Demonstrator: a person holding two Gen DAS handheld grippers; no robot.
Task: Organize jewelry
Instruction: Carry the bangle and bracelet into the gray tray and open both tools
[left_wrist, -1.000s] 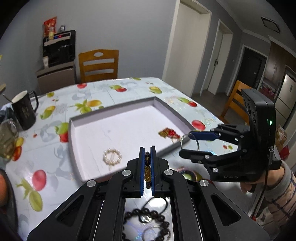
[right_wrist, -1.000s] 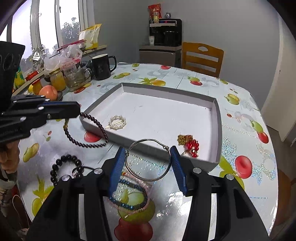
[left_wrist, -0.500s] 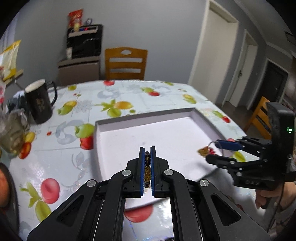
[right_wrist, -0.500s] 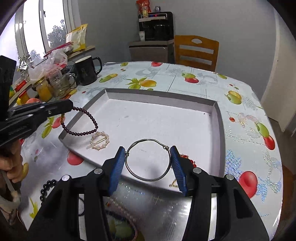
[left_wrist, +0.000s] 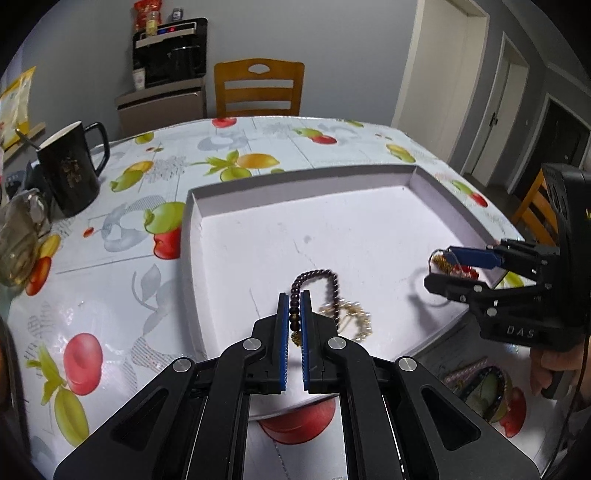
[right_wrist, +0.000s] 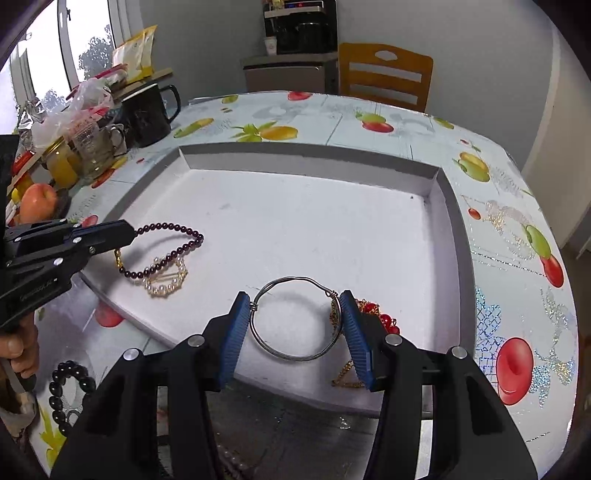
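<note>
A shallow white tray (left_wrist: 306, 184) (right_wrist: 310, 158) lies on the fruit-print table. My left gripper (left_wrist: 294, 317) (right_wrist: 125, 234) is shut on a dark bead bracelet (left_wrist: 317, 277) (right_wrist: 166, 251), holding it low over the tray's near left part, above a pearl-and-gold bracelet (left_wrist: 354, 317) (right_wrist: 166, 280). My right gripper (right_wrist: 295, 317) (left_wrist: 454, 266) is shut on a silver wire bangle (right_wrist: 295, 321), held across its width over the tray's near right part. A red-and-gold piece (right_wrist: 373, 314) (left_wrist: 456, 267) lies in the tray beside it.
A black bead bracelet (right_wrist: 70, 391) and a multicoloured bracelet (left_wrist: 476, 384) lie on the table in front of the tray. A black mug (left_wrist: 70, 170) (right_wrist: 147, 110), jars (right_wrist: 96, 147) and fruit (right_wrist: 37, 201) stand left. A wooden chair (left_wrist: 258, 88) stands behind the table.
Both grippers have moved forward from in front of the tray to over its floor, still holding their pieces. The dark bead bracelet now hangs low, over the pearl bracelet.
</note>
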